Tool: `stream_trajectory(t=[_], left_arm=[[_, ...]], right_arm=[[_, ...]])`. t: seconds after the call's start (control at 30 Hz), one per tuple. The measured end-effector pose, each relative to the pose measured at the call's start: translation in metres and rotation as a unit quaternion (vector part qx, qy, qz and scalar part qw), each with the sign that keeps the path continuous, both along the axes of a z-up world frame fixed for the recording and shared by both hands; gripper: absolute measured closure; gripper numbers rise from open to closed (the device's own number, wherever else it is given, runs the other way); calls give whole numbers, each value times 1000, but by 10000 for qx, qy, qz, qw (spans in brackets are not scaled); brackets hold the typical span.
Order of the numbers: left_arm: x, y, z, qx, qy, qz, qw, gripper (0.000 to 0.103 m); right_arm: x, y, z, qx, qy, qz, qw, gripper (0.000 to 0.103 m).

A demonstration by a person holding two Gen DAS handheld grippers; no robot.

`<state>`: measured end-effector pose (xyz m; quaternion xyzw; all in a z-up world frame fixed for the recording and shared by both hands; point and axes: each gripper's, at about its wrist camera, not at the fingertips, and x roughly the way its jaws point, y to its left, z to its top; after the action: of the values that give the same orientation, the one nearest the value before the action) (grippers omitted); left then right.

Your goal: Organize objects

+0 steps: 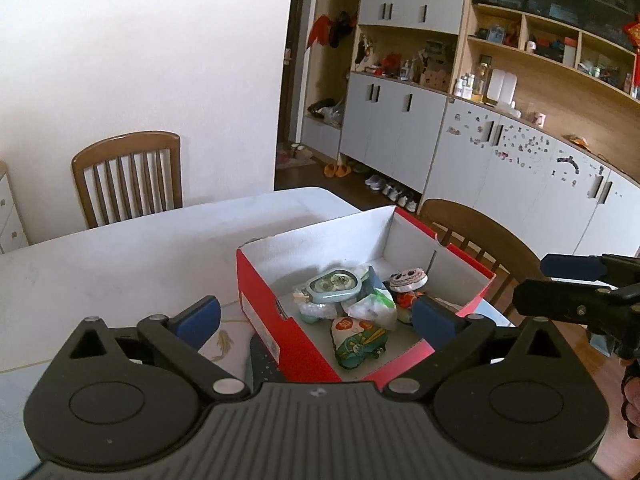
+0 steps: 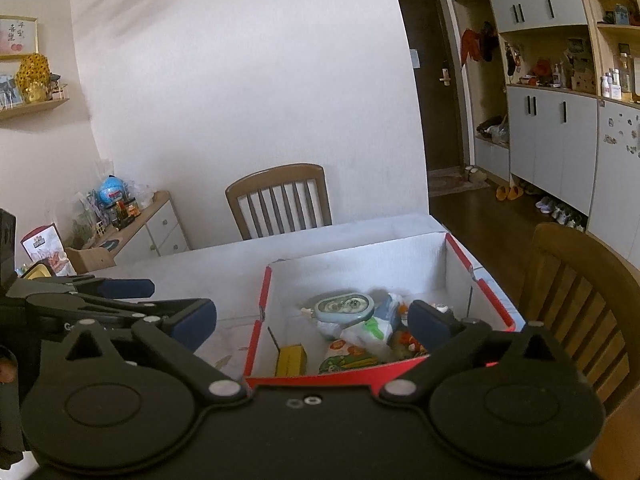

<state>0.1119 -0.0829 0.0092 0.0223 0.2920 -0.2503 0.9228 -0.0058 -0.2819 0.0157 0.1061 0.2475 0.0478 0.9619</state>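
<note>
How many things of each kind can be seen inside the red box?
Oval pale green case: 1
Snack packets, green and white and green and orange: 2
Yellow carton: 1
Small panda-faced figure: 1
Total: 5, all in the red box. More may lie hidden under the pile.

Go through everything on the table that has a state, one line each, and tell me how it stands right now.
Red shoebox: lid off, open on top, upright on the table.
Green oval case: closed, lying on top of the pile in the box.
Green snack packet: sealed, lying flat in the box.
Yellow carton: in the box, at its near wall.
Left gripper: open, empty.
Right gripper: open, empty.
</note>
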Motion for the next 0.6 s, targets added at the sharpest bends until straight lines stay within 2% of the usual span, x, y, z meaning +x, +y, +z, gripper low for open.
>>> stream_trajectory(t=[0.6], left_arm=[[-8, 10, -4, 138, -89, -156, 9997, 0]], right_arm=[[-9, 19, -4, 49, -8, -236, 9997, 1]])
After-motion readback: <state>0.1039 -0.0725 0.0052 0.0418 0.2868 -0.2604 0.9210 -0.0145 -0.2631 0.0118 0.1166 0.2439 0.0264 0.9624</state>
